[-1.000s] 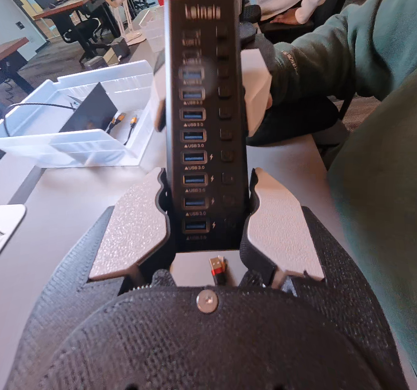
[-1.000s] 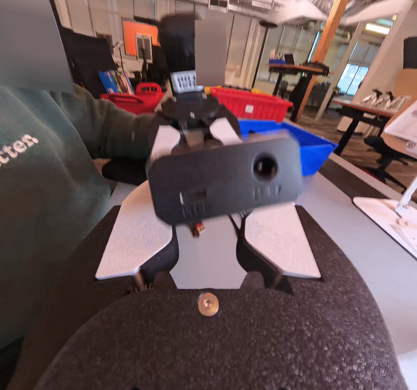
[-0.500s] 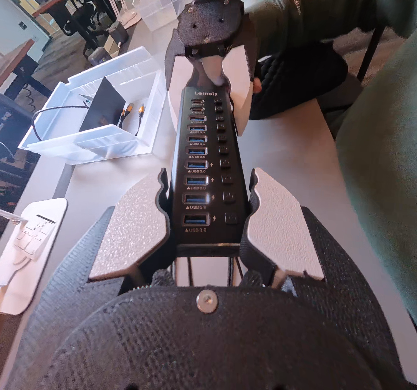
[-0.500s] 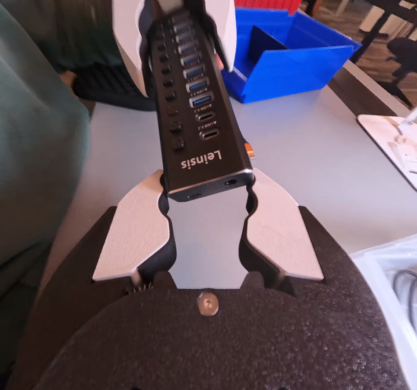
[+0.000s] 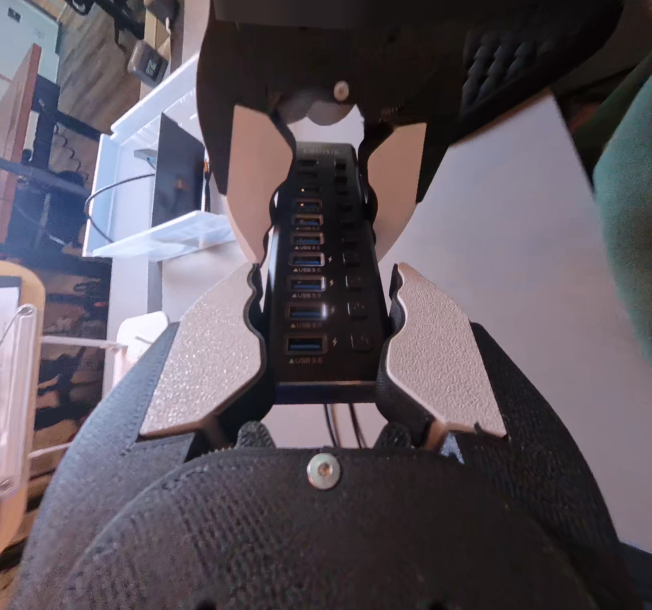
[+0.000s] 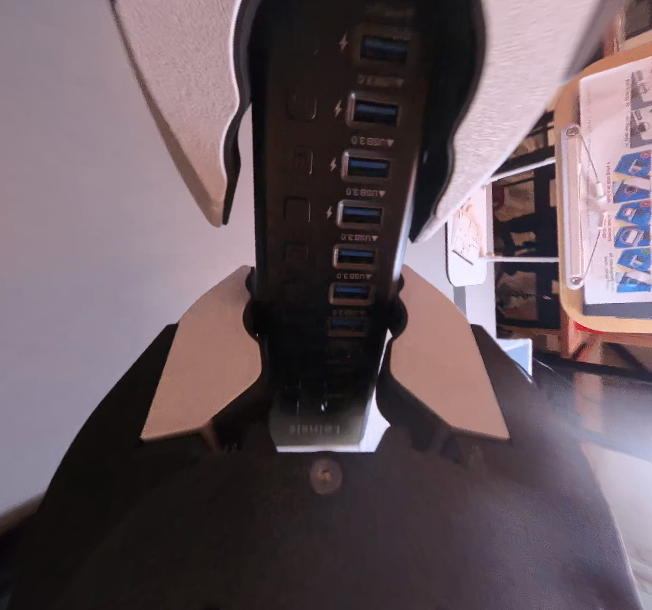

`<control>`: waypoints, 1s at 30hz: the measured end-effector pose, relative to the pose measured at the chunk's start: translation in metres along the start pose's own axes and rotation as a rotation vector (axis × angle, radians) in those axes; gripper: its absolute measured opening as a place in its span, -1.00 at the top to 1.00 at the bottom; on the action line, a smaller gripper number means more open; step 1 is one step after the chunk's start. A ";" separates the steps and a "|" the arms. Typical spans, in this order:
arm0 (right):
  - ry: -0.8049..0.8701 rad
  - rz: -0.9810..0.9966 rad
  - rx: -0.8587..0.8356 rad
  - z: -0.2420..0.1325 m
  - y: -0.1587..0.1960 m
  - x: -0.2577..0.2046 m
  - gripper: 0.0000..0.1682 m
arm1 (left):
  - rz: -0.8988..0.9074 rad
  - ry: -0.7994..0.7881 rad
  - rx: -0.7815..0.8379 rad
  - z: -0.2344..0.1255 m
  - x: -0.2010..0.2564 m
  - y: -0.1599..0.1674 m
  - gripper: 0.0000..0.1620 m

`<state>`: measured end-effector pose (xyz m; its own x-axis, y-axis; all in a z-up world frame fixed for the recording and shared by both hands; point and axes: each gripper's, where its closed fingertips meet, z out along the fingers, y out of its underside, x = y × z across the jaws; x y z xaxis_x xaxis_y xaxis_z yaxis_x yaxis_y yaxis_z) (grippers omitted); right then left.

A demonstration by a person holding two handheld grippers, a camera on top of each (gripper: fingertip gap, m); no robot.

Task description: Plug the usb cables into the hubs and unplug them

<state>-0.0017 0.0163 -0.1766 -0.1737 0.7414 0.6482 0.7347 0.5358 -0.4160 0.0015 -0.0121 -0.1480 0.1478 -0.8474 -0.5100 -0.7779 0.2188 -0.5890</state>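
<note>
One black hub (image 5: pixel 319 296), long and narrow, centre of frame in both wrist views, gripped at both ends. Lies over the pale bench (image 5: pixel 494 240); contact with the bench not clear.

Left claw (image 5: pixel 326 277): lower centre of left view, fingers closed against the hub's two long sides at the near end. Two grey finger plates, one each side, touching the casing.

Right claw (image 6: pixel 324 275): lower centre of right view, likewise pinched onto the hub's sides, at the opposite end. Also seen at top centre of left view (image 5: pixel 319 236), facing the left claw, tips nearly meeting it.

Ports counted in left view: seven blue-lined sockets in one column down the left of the hub face, with slimmer slots above them too dark to count. Four lightning marks beside the nearest four sockets. Column of square buttons down the right; four clear, the rest in shadow. All visible sockets empty. Right view blurred; seven sockets made out.

Two thin dark cables (image 5: pixel 347 423) under the hub's near end, bottom centre of left view; what they connect to is hidden.

One clear plastic tray (image 5: pixel 106 183) at upper left of left view, holding a dark panel and one looping black cable (image 5: pixel 106 197).

One green sleeve (image 5: pixel 624 204) at right edge.

One leaflet holder (image 6: pixel 614 183) at right of right view.
</note>
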 end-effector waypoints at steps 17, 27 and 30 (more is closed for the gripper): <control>0.026 0.169 -0.329 -0.005 0.189 0.209 0.13 | -0.450 -0.256 0.380 -0.033 -0.039 0.079 0.55; -0.354 0.362 -0.573 0.098 0.304 0.233 0.14 | -0.478 -0.238 0.197 -0.009 -0.018 0.134 0.56; -0.369 0.351 -0.640 0.118 0.317 0.226 0.15 | -0.497 -0.221 0.194 -0.007 -0.018 0.140 0.56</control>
<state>0.1146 0.4012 -0.2372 0.0136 0.9683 0.2496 0.9992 -0.0040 -0.0387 -0.1144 0.0302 -0.2174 0.6073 -0.7543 -0.2495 -0.4595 -0.0772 -0.8848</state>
